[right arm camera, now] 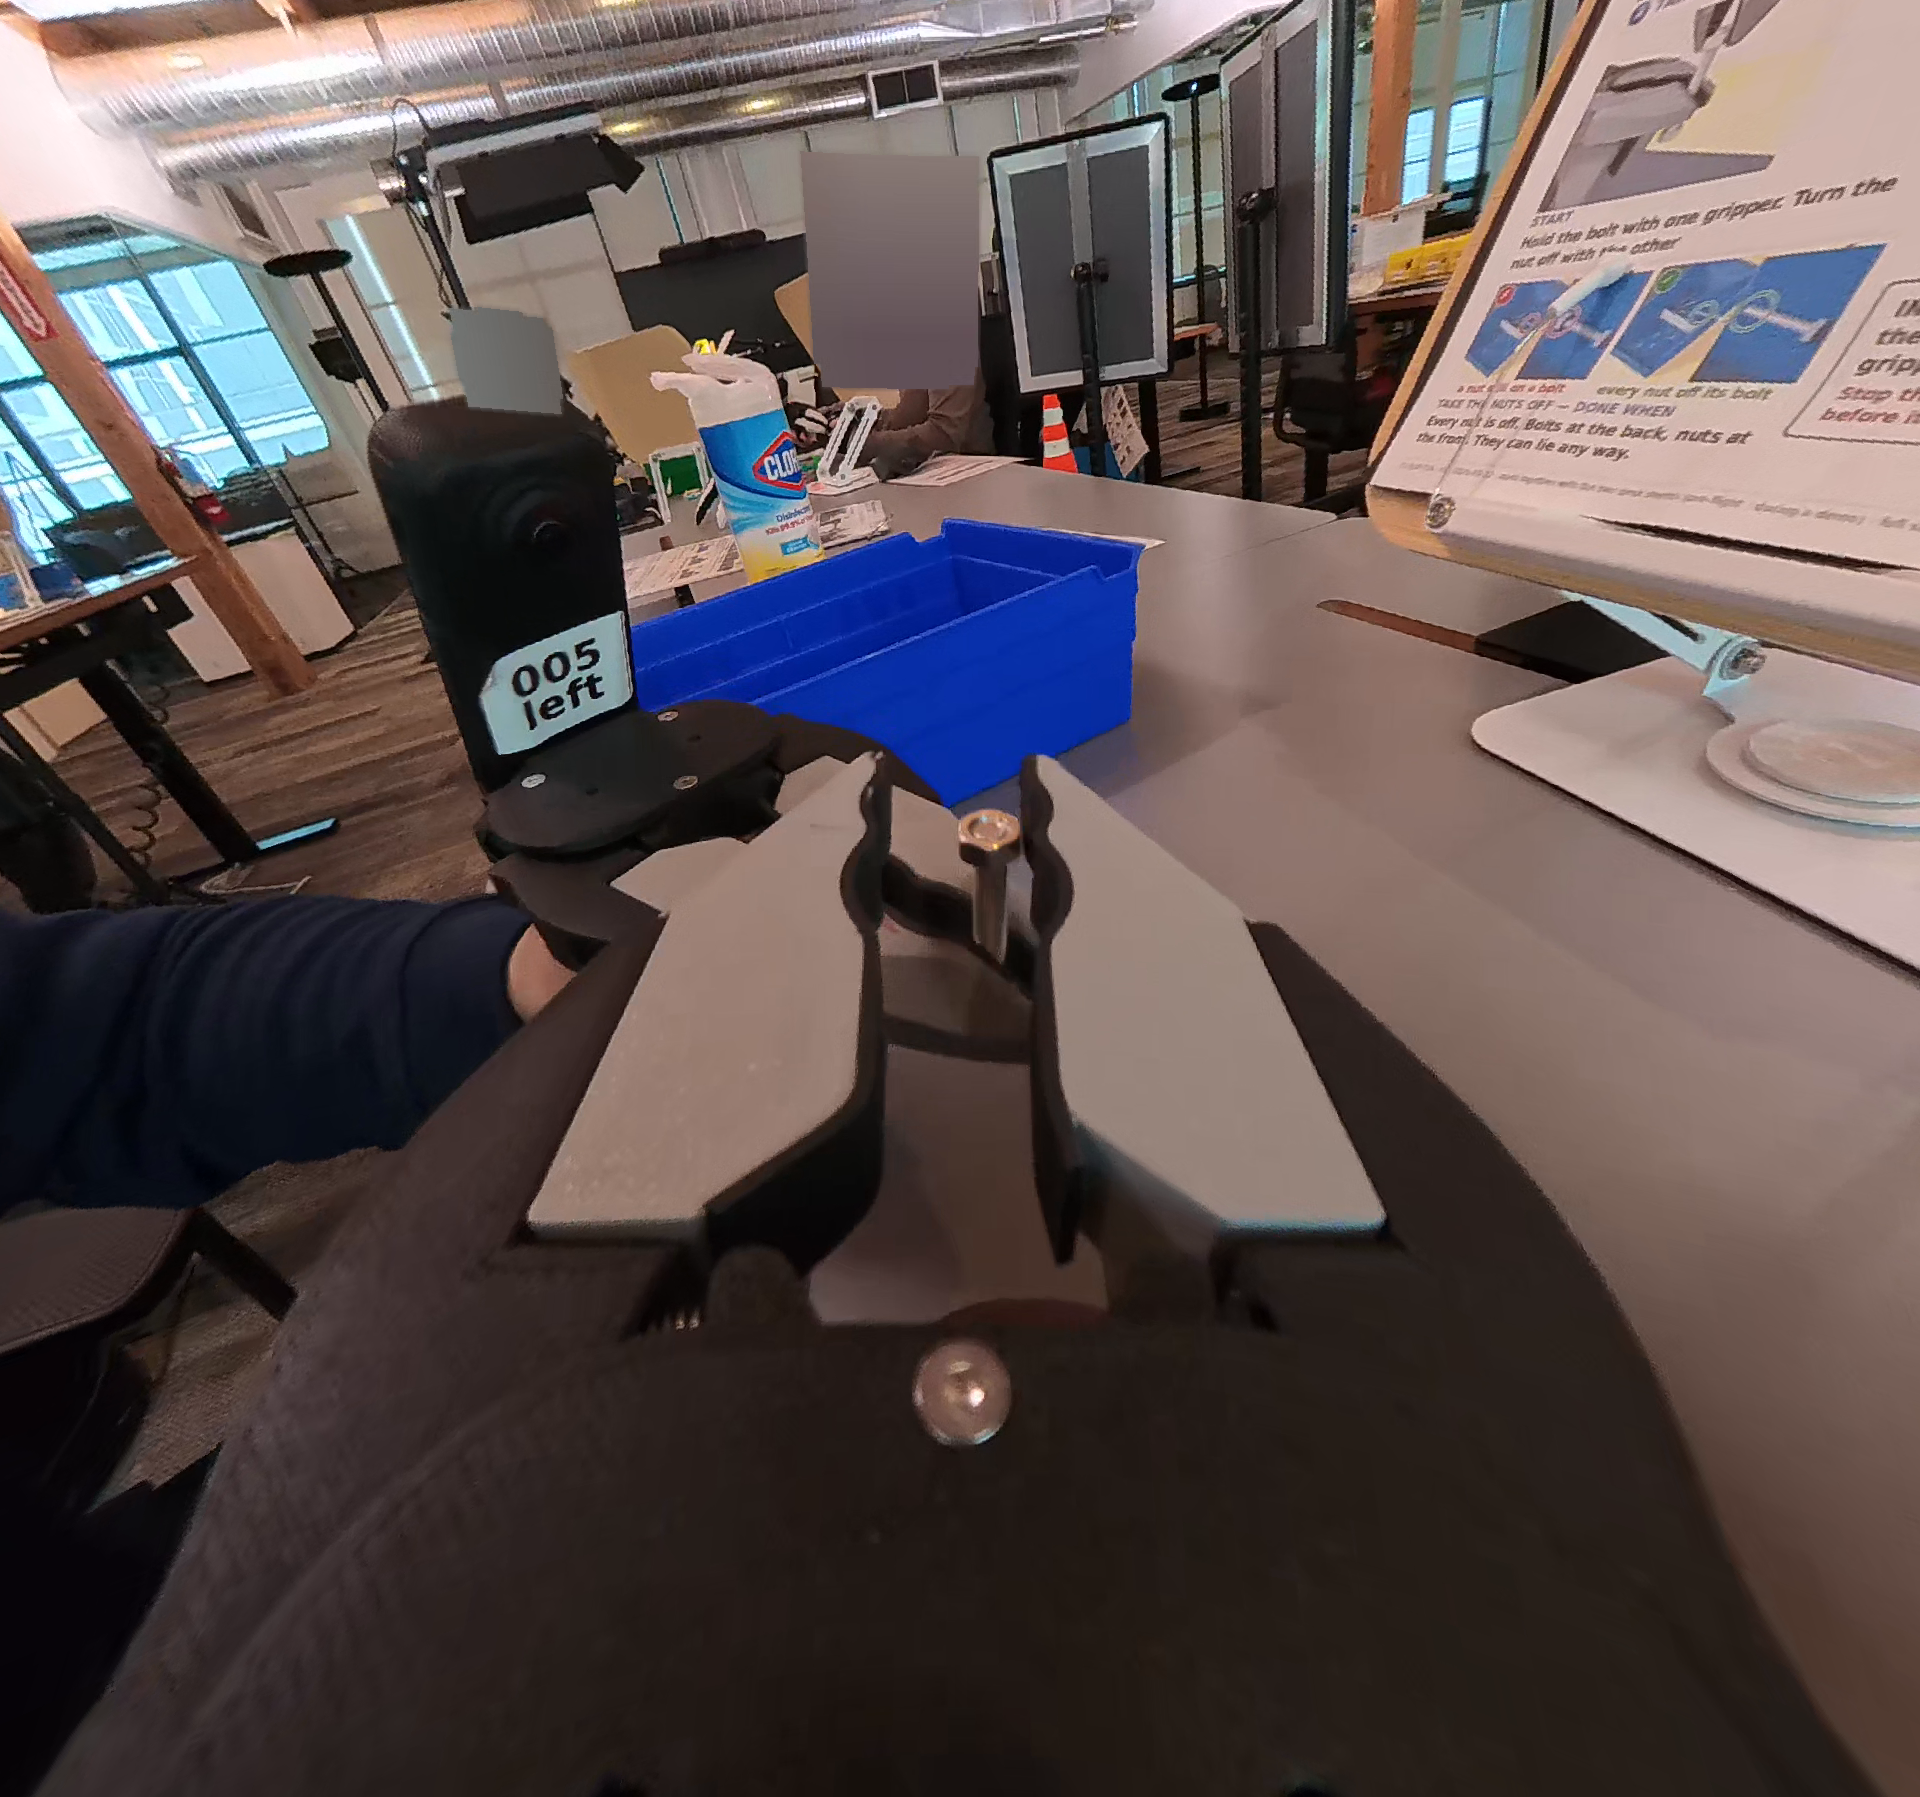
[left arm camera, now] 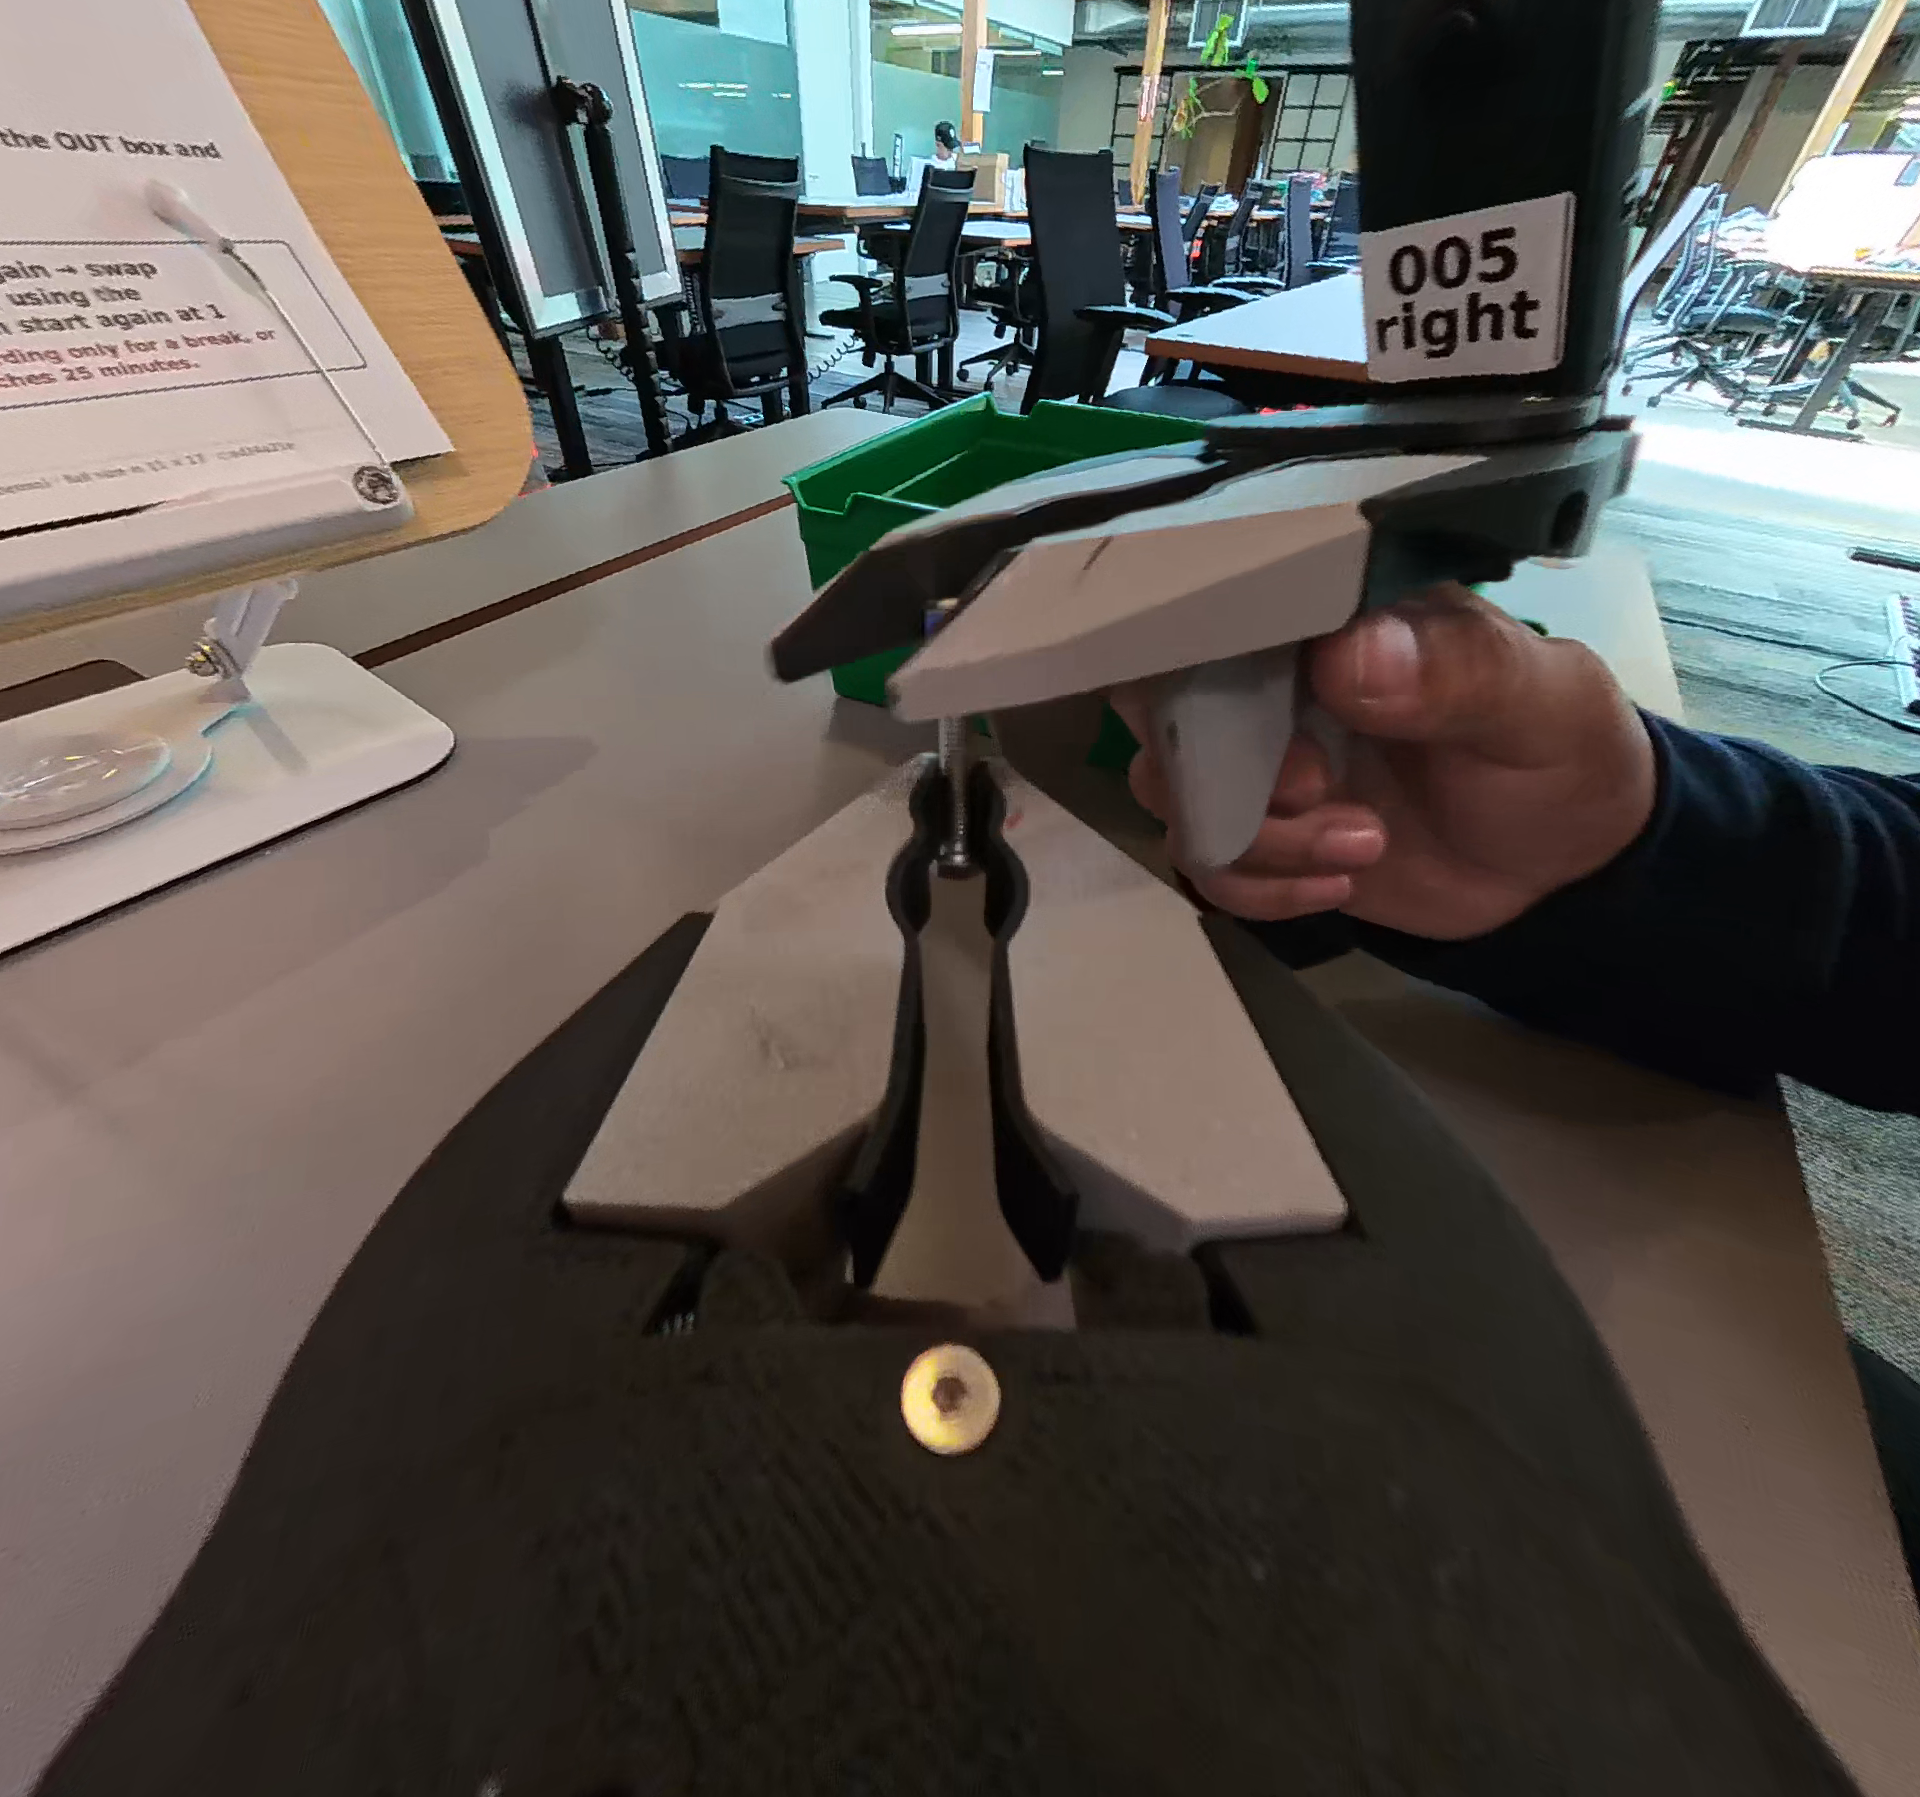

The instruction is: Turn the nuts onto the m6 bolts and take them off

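Left gripper (left arm camera: 956,859) fingers clenched on upright bolt (left arm camera: 954,802) (head end), right gripper (right arm camera: 951,828) fingers parted around its shank from above, nut unclear, green bin (left arm camera: 883,500) behind, grey bench (left arm camera: 416,916).

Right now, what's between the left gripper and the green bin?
The right gripper, above the bolt that the left gripper holds, blocks the green bin. Left wrist view.

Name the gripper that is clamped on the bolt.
The left gripper: its fingers are shut on the bolt near the head. The right gripper stands open over the threaded end.
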Demonstrator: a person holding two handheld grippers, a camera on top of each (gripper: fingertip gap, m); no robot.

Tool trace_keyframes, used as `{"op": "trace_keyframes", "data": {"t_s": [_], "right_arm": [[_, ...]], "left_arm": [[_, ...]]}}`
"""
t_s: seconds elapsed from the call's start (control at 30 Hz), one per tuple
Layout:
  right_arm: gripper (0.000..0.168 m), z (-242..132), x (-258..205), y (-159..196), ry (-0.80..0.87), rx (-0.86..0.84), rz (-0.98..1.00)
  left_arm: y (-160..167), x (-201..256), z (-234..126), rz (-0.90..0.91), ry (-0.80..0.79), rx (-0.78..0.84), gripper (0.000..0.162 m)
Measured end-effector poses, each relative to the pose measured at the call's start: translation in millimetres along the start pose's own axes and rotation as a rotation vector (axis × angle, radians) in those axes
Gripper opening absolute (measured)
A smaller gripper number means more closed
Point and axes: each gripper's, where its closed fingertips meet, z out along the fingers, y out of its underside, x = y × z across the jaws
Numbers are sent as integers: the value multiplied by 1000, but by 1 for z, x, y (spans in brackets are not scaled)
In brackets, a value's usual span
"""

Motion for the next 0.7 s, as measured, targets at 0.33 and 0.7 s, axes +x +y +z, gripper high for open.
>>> {"op": "trace_keyframes", "data": {"t_s": [0.33, 0.7], "right_arm": [[21, 0, 1, 0, 2, -2, 7], [20, -8, 10, -6, 35, 27, 11]], "left_arm": [[-4, -10, -4, -39, -12, 21, 2], [-1, -19, -5, -44, -48, 4, 2]]}}
